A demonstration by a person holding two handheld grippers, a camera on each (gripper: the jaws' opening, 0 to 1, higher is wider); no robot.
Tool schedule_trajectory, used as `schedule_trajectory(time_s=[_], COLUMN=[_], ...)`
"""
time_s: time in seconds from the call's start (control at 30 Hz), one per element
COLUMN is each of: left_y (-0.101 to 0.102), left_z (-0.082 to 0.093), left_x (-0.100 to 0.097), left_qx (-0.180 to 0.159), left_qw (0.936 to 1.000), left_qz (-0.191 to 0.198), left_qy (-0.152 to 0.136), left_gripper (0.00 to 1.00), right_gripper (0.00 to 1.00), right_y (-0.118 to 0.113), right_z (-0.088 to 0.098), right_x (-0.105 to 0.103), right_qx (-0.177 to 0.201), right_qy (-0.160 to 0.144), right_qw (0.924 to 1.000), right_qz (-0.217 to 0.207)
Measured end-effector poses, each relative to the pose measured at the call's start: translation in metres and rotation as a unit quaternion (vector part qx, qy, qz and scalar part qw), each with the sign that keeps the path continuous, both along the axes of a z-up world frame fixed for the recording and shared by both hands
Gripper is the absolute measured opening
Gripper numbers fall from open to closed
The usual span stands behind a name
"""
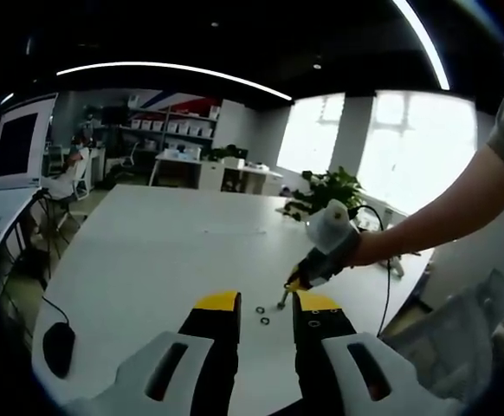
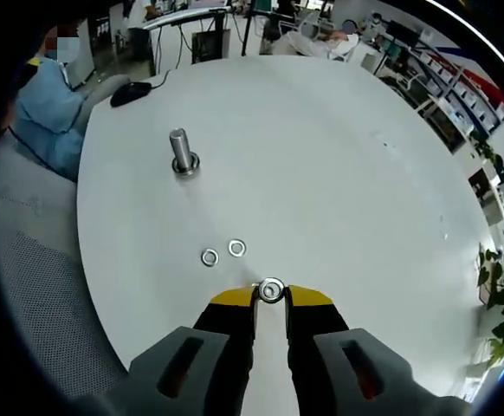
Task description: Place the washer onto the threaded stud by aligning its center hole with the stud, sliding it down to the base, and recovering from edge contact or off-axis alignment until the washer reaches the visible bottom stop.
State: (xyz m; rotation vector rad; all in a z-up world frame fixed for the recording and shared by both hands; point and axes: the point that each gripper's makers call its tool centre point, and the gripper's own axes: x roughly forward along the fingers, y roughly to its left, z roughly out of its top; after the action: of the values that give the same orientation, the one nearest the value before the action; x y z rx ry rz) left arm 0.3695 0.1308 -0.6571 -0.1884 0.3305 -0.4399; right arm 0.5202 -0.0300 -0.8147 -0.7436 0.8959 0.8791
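- Right tongs: yellow-tipped jaws drawn narrow, pinching a washer by its rim at the very tips; the ring lies roughly flat, hole facing up, low over the worktop.
- Same right tongs, seen from the left gripper view: carried by a person's gloved hand, tips down close to the worktop surface.
- Left tongs: jaws parted to a moderate gap, nothing between them, held above the near edge of the worktop.
- Spare washers, two: lying flat just beyond the right tongs, side by side, near but apart from each other.
- Threaded stud: upright on a round base, well apart from the held washer, farther across the worktop; whether a washer already sits at its foot I cannot tell.
- Computer mouse: dark, at the far rim of the worktop.
- Handling judgement: the washer looks like a small, stiff, light metal ring, smooth and likely to slip or tilt in an edge pinch; hold opposite points of the rim, leaving the hole free, and keep it level over the stud.
- Stage judgement: washer in hand, not yet carried to the stud.
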Motion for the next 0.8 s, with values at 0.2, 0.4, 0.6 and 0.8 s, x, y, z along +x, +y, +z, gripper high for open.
schedule_trajectory(time_s=[0.2, 0.4, 0.6, 0.8], left_y=[0.001, 0.001, 0.002, 0.002], left_z=[0.0, 0.0, 0.0, 0.0], left_x=[0.0, 0.0, 0.0, 0.0], left_qx=[0.001, 0.002, 0.005, 0.009], left_qw=[1.0, 1.0, 1.0, 0.9999], left_qz=[0.003, 0.004, 0.005, 0.005], left_qy=[0.0, -0.001, -0.002, -0.001], left_gripper=[0.22, 0.22, 0.22, 0.22], right_gripper=[0.15, 0.15, 0.15, 0.15], right_y=[-0.001, -0.001, -0.001, -0.004], right_z=[-0.001, -0.003, -0.007, -0.011], right_x=[-0.005, -0.004, -0.004, -0.006], right_qx=[-0.006, -0.005, -0.006, -0.007], right_qy=[0.0, 0.002, 0.004, 0.008], right_qw=[1.0, 1.0, 1.0, 0.9999], right_qz=[0.006, 0.003, 0.002, -0.003])
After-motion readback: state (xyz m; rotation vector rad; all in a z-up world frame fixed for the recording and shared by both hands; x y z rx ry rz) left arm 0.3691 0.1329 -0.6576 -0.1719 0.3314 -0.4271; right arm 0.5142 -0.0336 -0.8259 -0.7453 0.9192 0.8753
